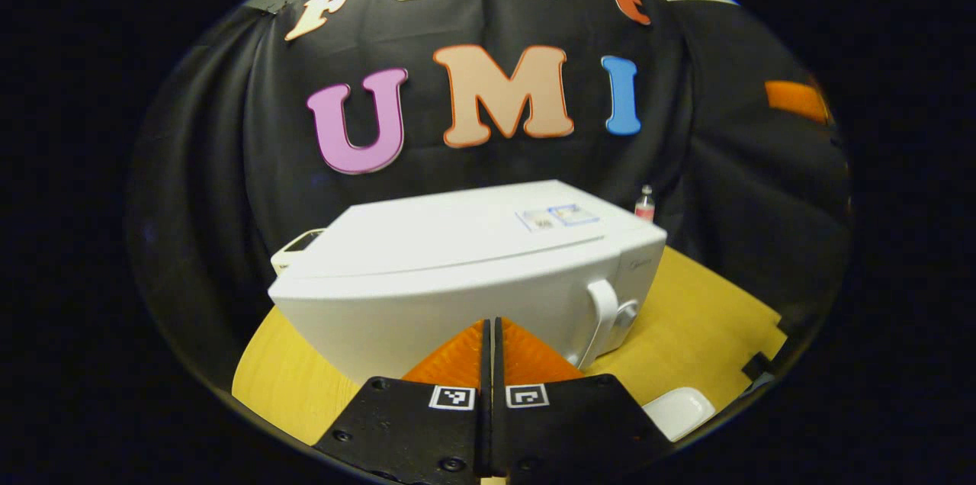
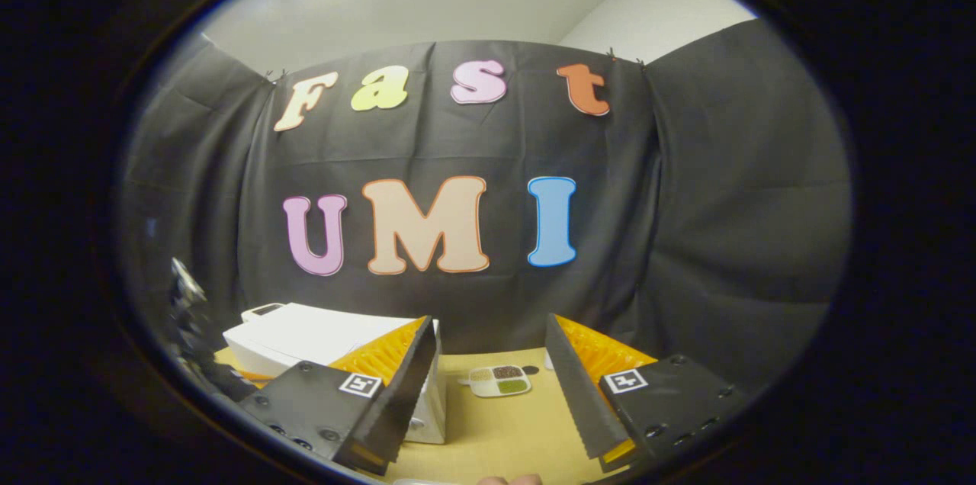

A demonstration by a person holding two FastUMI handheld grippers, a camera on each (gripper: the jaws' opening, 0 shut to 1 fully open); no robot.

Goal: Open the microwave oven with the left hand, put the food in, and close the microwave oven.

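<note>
I saw left claw point(image 1: 492, 348) fully closed, empty, facing the shut microwave point(image 1: 473, 264); right claw point(image 2: 488, 363) wide open, empty, food tray point(image 2: 499, 380) on worktop point(image 2: 503, 432).

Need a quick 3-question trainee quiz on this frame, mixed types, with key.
1. True or false: the microwave door is open.
2. Which gripper has its fingers together? A) left gripper B) right gripper
3. Fill in: between the right gripper's spread fingers, a food tray with compartments lies on the yellow ____.

Key: 1. False, the door is closed and its handle is untouched. 2. A. 3. Table.
</note>
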